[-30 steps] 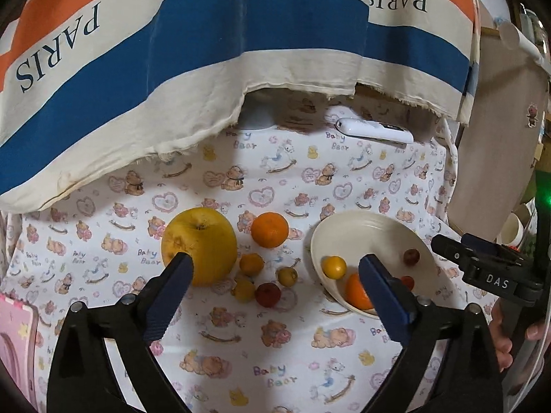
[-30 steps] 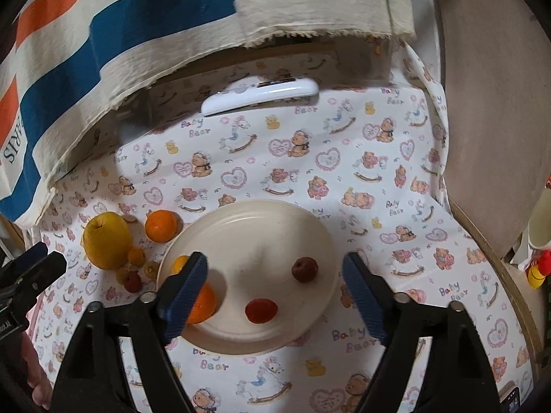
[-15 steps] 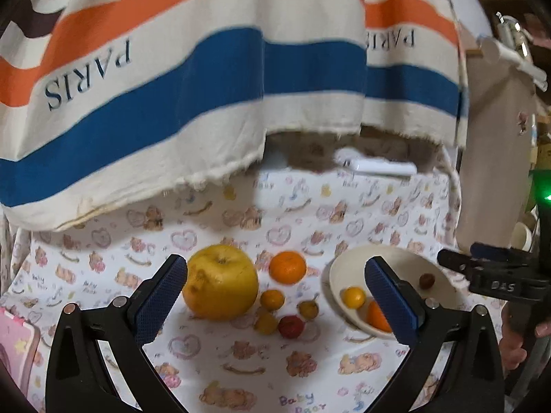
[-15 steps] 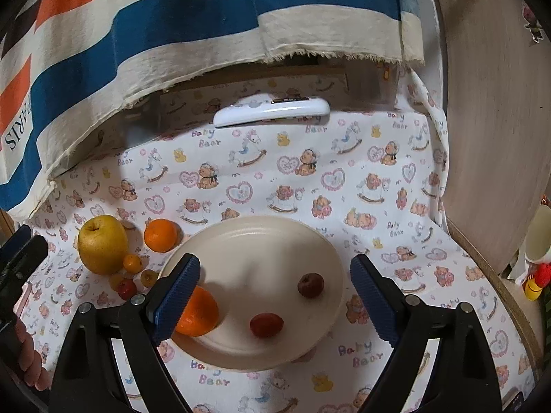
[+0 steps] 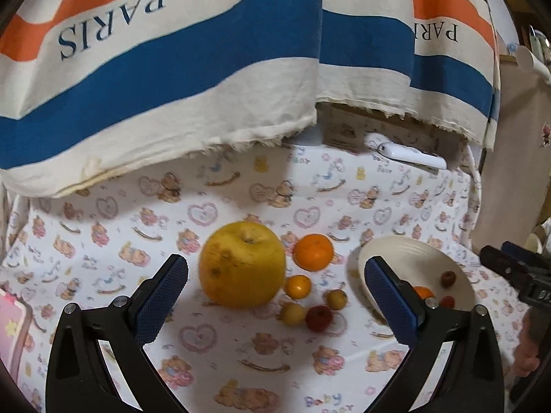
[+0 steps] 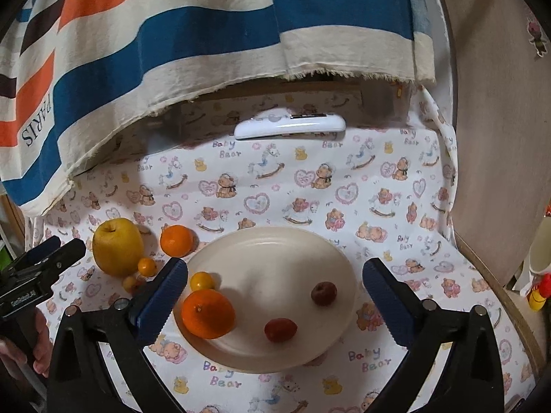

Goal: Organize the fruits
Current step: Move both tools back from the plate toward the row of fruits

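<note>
A big yellow apple (image 5: 242, 263) lies on the bear-print cloth with an orange (image 5: 313, 252) and several small yellow and red fruits (image 5: 318, 317) beside it. My left gripper (image 5: 275, 301) is open and empty, hovering in front of the apple. A cream plate (image 6: 275, 261) holds an orange (image 6: 208, 313), a small yellow fruit (image 6: 201, 280) and two small red fruits (image 6: 280, 328). My right gripper (image 6: 273, 304) is open and empty above the plate. The plate (image 5: 406, 253) also shows at the right of the left wrist view.
A striped PARIS cloth (image 5: 193, 62) hangs over the back of the table. A white remote (image 6: 289, 126) lies under its edge. A wooden panel (image 6: 499, 120) stands at the right. A pink item (image 5: 10, 320) sits at the far left.
The left gripper has swung left and closer, so the apple now lies between its fingers in view. The right gripper has pulled back a little over the plate. Both stay open.
</note>
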Demonstrator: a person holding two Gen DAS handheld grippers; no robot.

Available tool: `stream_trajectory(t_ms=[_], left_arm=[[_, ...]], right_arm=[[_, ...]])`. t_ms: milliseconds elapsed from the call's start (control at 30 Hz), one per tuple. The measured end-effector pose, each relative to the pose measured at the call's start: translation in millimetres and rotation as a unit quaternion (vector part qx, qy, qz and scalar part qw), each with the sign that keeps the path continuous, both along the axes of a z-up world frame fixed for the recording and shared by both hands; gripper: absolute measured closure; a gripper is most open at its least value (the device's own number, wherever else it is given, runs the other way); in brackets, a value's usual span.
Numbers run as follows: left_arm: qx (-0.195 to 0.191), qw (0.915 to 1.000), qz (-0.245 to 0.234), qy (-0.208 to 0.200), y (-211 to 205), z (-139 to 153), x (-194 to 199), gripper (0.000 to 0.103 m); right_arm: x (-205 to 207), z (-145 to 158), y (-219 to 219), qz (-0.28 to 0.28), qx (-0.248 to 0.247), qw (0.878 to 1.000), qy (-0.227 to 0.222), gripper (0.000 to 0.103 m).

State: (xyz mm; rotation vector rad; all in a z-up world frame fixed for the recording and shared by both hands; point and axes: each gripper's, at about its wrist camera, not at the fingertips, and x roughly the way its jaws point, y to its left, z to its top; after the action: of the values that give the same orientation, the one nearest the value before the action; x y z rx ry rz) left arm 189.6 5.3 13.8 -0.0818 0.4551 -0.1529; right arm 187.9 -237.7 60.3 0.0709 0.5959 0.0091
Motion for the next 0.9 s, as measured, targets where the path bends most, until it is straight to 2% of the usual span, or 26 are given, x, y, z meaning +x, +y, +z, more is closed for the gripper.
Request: stream_trajectory(t_ms=[200,300,467,600,667,733,767,900], left_arm=[[0.021,0.9998,0.007,-0.001,-2.9,-2.4,1.6,0.001],[0.028,0.9995,0.015,0.010,-1.8,-7.2,5.6,0.001],[0.009,0.9978,0.026,0.061,8.2,-17.2,17.9,0.001],[-0.017,0.9964,0.038,0.074,20.1,-20.4,20.8,0.001],[-0.026,0.9954,0.046,0.079,23.9,-21.5,22.2,0.001],[-0.035,0.9943,0.054,0.085,27.7,-22.5,23.4,0.001],[-0.039,0.9938,0.058,0.086,29.3,-22.9,23.8,0.001],[-0.043,0.9923,0.069,0.093,32.2,-24.7,26.0,0.001]], right_arm=[[-5.5,0.5,5.1,0.043,0.031,0.998,-0.017,0.001],[-6.9,4.5,17.6,0.057,0.025,0.998,-0.021,0.001],[11.1,5.2,44.6,0.087,0.011,0.996,0.032,0.001],[27.5,1.7,65.0,0.097,-0.010,0.994,0.056,0.001],[39.0,-2.6,73.0,0.105,-0.004,0.992,0.072,0.007],[49.8,-7.8,80.7,0.125,0.010,0.988,0.095,0.022],[56.2,-11.3,86.4,0.135,0.013,0.985,0.107,0.026],[72.3,-22.6,104.9,0.174,0.009,0.974,0.147,0.053]])
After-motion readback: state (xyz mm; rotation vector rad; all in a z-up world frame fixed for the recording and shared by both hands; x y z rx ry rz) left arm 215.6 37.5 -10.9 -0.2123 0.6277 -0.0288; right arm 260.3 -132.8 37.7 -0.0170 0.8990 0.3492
